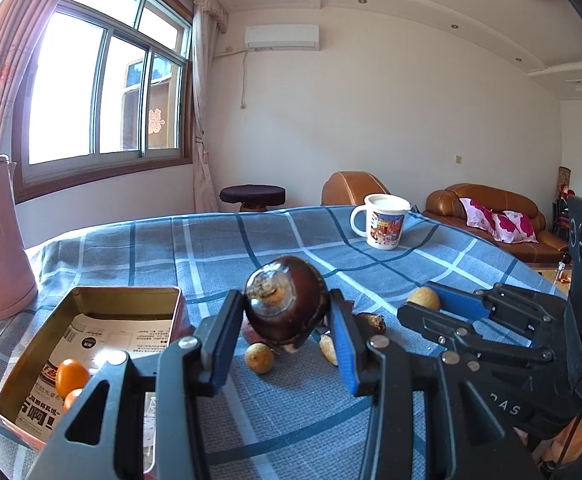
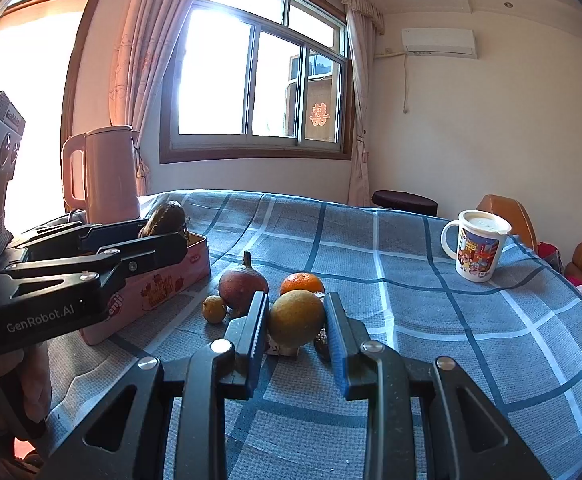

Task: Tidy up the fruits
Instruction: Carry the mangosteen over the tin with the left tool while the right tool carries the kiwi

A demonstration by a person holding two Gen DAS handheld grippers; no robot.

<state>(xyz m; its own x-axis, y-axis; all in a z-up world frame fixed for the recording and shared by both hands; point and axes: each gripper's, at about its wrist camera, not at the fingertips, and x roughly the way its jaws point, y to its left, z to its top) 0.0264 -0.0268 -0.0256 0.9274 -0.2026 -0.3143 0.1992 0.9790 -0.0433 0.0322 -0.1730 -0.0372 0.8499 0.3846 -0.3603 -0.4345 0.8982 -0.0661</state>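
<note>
In the left wrist view my left gripper (image 1: 285, 300) is shut on a dark brown round fruit (image 1: 291, 320), held above the checked cloth just right of an open tin box (image 1: 131, 290). Two small oranges (image 1: 71, 376) lie in the tin's near corner on printed paper. My right gripper (image 2: 296, 300) is shut on a tan round fruit (image 2: 296, 320) low over the cloth. Just beyond it sit a red-brown fruit with a stem (image 2: 242, 285), an orange (image 2: 302, 282) and a small yellow fruit (image 2: 214, 309). The right wrist view shows the left gripper (image 2: 179, 236) over the pink tin (image 2: 159, 285).
A lidded cartoon mug (image 2: 476, 246) stands at the far right of the table, a pink kettle (image 2: 107, 176) at the far left behind the tin. Small loose fruits (image 1: 257, 356) lie under the left gripper. A brown sofa (image 1: 487, 204) and a stool (image 1: 252, 194) are beyond the table.
</note>
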